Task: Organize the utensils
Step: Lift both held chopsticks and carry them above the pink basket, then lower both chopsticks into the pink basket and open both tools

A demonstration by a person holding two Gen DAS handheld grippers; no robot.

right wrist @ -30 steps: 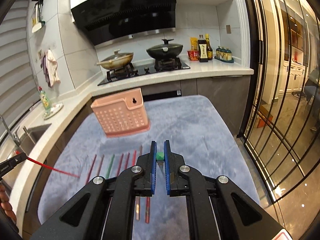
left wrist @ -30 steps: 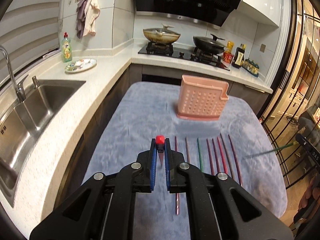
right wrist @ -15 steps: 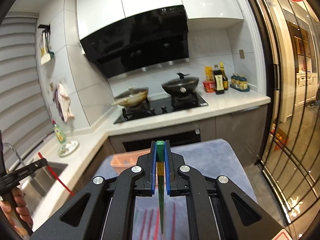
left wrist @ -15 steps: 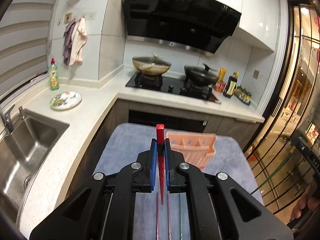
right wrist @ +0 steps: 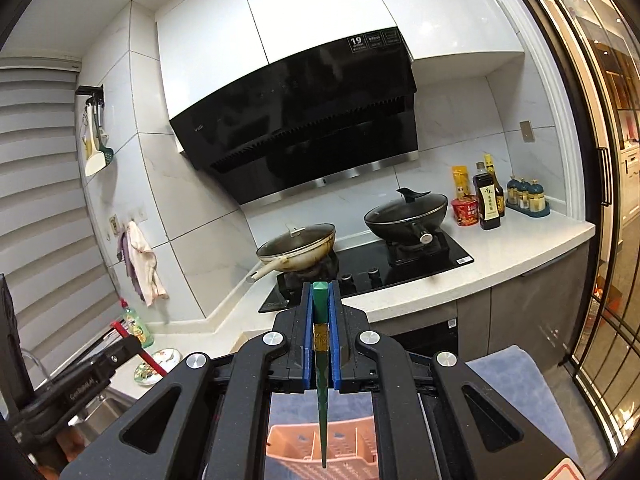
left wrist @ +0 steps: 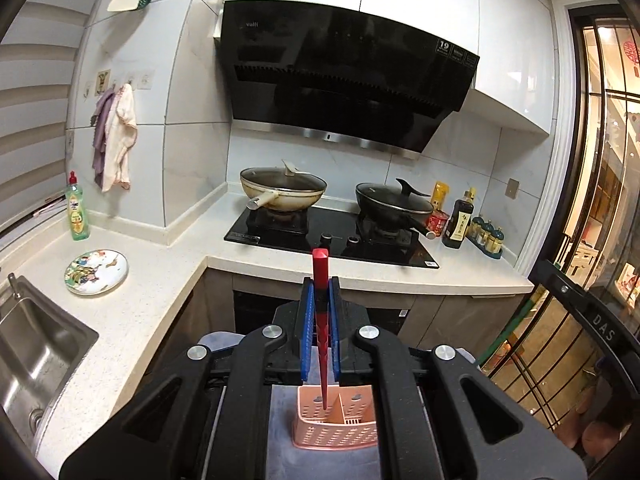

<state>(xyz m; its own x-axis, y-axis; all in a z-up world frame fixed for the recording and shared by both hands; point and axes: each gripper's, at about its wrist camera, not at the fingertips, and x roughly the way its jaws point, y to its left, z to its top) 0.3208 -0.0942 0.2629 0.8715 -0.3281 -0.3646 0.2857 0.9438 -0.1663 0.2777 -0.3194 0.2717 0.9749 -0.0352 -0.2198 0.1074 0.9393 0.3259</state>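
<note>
My left gripper [left wrist: 320, 286] is shut on a red chopstick [left wrist: 321, 320], held upright with its tip hanging just over the left compartment of the pink perforated holder [left wrist: 340, 436]. My right gripper [right wrist: 320, 290] is shut on a green chopstick [right wrist: 321, 380], also upright, its tip over the same pink holder [right wrist: 296, 450]. The holder stands on a grey-blue mat [left wrist: 280, 432]. The other gripper shows at the edge of each view: the left one in the right wrist view [right wrist: 136, 354], the right one in the left wrist view [left wrist: 532, 308]. The chopsticks lying on the mat are hidden.
Behind the mat is a white counter [left wrist: 400, 276] with a black hob, a beige wok [left wrist: 282, 192] and a black wok [left wrist: 394, 202]. Sauce bottles [left wrist: 460, 224] stand at the right. A sink [left wrist: 28, 356], a plate [left wrist: 96, 272] and a soap bottle [left wrist: 78, 208] are at the left. A glass door [right wrist: 600, 240] is at the right.
Both grippers have risen from the mat and tilted up, each carrying its chopstick from flat to upright over the pink holder, which now sits directly below them.
</note>
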